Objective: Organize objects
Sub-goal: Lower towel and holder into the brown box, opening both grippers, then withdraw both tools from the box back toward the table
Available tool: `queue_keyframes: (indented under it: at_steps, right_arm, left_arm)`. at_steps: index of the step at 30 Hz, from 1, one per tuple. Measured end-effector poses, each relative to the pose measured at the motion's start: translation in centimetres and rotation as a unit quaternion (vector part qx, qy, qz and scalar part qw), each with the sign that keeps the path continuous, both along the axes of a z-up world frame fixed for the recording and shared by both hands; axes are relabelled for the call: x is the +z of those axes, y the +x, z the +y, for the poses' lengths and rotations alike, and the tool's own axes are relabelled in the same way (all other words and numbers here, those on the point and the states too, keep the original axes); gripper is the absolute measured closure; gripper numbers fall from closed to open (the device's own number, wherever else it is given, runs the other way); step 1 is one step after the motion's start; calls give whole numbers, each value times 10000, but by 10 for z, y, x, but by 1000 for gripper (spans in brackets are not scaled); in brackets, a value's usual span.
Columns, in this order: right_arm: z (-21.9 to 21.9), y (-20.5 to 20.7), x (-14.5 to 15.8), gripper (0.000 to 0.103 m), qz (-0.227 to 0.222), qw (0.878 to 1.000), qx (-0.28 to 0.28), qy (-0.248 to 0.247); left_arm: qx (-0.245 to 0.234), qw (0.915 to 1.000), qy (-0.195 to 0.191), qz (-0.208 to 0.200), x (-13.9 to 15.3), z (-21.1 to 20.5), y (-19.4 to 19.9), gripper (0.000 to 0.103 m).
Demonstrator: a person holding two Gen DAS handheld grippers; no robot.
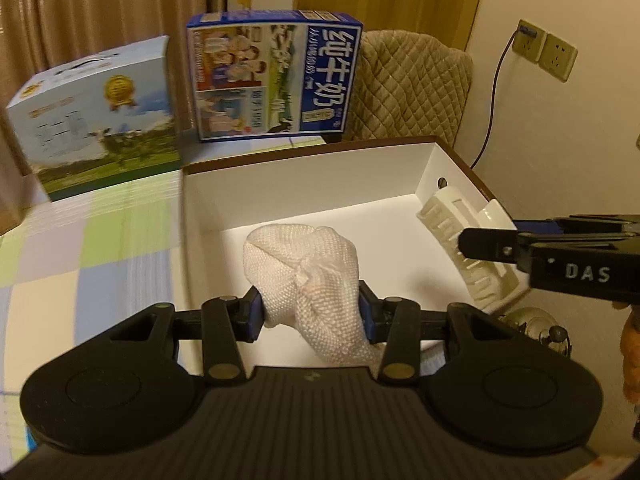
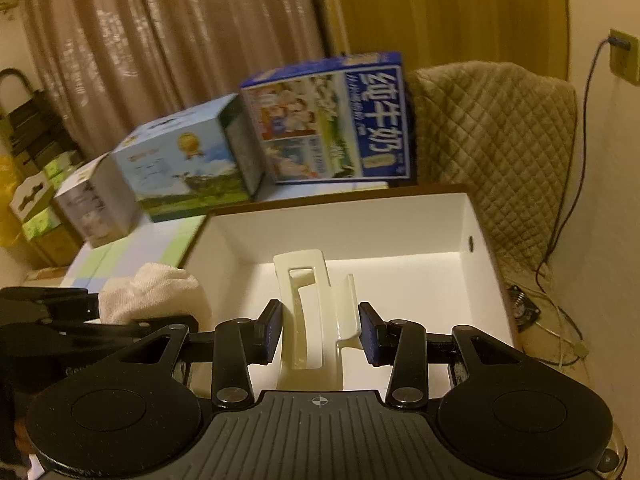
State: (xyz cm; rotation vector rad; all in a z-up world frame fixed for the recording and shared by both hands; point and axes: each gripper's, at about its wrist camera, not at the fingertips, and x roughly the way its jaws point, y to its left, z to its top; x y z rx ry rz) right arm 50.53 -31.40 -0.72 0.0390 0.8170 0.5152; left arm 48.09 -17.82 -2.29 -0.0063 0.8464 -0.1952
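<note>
in the left wrist view, the left gripper [image 1: 311, 312] squeezes a white cloth [image 1: 308, 276] between its two blue pads [image 1: 254, 314]. the claw is closed tight on the cloth, which bulges up above the pads and hangs down under them. the cloth is over the near edge of a white box [image 1: 304, 184] with a brown rim. the box sits on a table with a checked cover [image 1: 100, 256]. by the right wall of the box, the right gripper [image 1: 464, 242] comes in from the side and holds a cream hair clip [image 1: 452, 216]. the clip is inside the box, close to the near right corner. at the far edge of the table stand a blue milk carton box [image 1: 276, 76] and a light blue box [image 1: 96, 116] to its left. a quilted chair [image 1: 412, 84] stands behind the white box.

in the right wrist view, the right gripper [image 2: 320, 334] has the cream hair clip [image 2: 308, 316] between its blue pads [image 2: 272, 332]. the left pad presses on the clip; the right pad is hard by its side wing, and touch there is not clear to see. the clip is over the near part of the white box [image 2: 400, 220]. the white cloth [image 2: 156, 292] is at the box's near left corner, held by the left gripper [image 2: 96, 304]. the blue milk carton box [image 2: 332, 120] and the light blue box [image 2: 184, 160] stand past the far edge of the box.
</note>
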Motion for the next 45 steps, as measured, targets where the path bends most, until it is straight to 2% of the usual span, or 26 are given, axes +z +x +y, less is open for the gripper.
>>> queue_keyframes:
  at_steps: [5, 11, 19, 21, 23, 25, 31, 33, 35, 37, 45]
  right_arm:
    - [-8, 35, -32, 65, 513, 9984, -220, -122]
    - [-13, 54, -65, 65, 914, 9949, -323, -290]
    - [-18, 66, -79, 65, 1102, 9930, -311, -299]
    - [-18, 66, -80, 65, 1130, 9927, -321, -266]
    - [-19, 69, -82, 65, 1149, 9925, -343, -234]
    - [-20, 70, -83, 65, 1169, 9923, -367, -184]
    - [-19, 75, -86, 63, 1314, 9904, -435, 16]
    - [-20, 74, -83, 55, 1250, 9910, -469, 119]
    - [-21, 71, -79, 43, 1157, 9917, -540, 154]
    - [-22, 67, -74, 40, 1084, 9926, -530, 170]
    - [-24, 31, -42, 38, 606, 9975, -330, 148]
  left_arm:
    - [38, 9994, 118, 314, -26, -20, 31, 63]
    - [179, 9968, 204, 751, -59, -28, 56, 63]
    - [182, 9951, 170, 957, -80, -36, 70, 60]
    - [173, 9950, 171, 967, -82, -38, 72, 53]
    - [156, 9954, 145, 937, -82, -37, 72, 35]
    - [201, 9957, 138, 889, -80, -36, 71, 27]
    - [298, 9957, 143, 865, -74, -28, 70, 24]
    - [351, 9955, 146, 870, -72, -24, 68, 24]
    - [394, 9953, 124, 876, -70, -20, 64, 23]
    - [417, 9953, 90, 867, -66, -16, 60, 23]
    - [501, 9972, -134, 533, -32, 0, 29, 16]
